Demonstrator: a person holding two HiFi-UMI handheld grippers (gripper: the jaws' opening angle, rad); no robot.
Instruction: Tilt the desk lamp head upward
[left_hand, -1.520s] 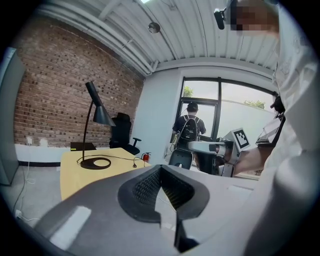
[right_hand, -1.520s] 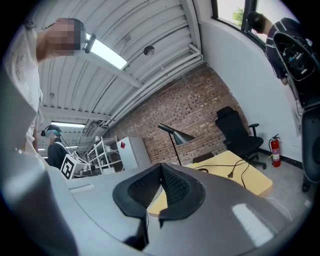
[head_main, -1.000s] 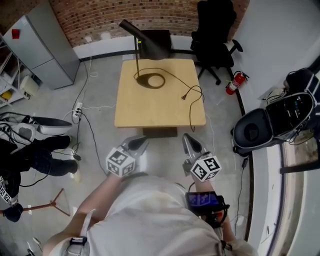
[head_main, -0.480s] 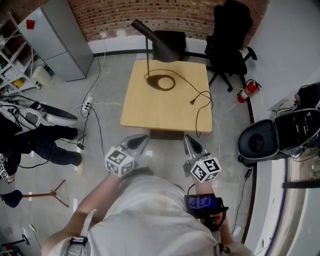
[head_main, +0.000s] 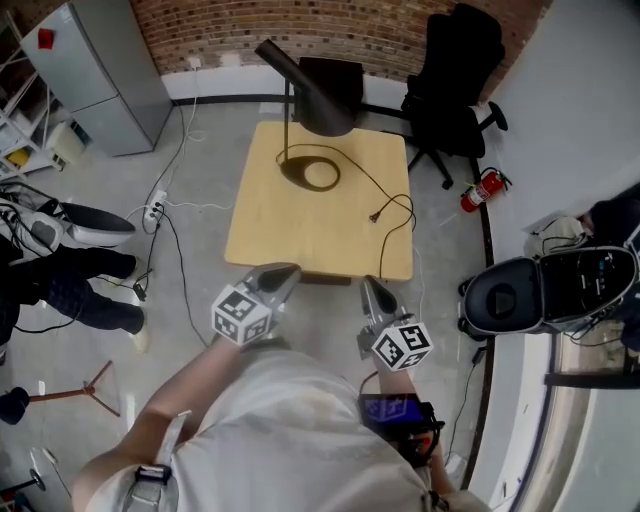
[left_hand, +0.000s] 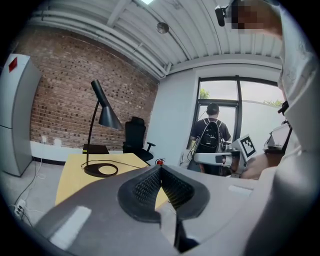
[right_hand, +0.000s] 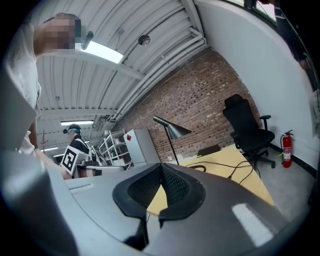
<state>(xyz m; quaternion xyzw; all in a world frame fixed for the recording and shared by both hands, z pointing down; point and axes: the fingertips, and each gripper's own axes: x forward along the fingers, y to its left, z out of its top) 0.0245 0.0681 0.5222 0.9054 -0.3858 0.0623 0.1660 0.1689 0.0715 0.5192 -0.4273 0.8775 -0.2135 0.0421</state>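
A black desk lamp (head_main: 300, 80) stands on the far left part of a light wooden table (head_main: 300, 240). Its cone head (head_main: 322, 108) points downward over its ring base (head_main: 309, 173). The lamp (left_hand: 102, 112) shows in the left gripper view and the lamp (right_hand: 172, 129) shows in the right gripper view. Its cord (head_main: 385, 205) runs across the tabletop with the plug lying loose. My left gripper (head_main: 280, 272) and right gripper (head_main: 371, 290) are both shut and empty, held near the table's front edge, well short of the lamp.
A black office chair (head_main: 455, 80) and a red fire extinguisher (head_main: 480, 188) stand right of the table. A grey cabinet (head_main: 95, 85) is at far left. Cables and a power strip (head_main: 155, 212) lie on the floor. A person (left_hand: 212, 132) with a backpack stands nearby.
The view has shifted: the table and lamp now sit a little lower and closer. Both grippers stay shut and have edged toward the table's front edge.
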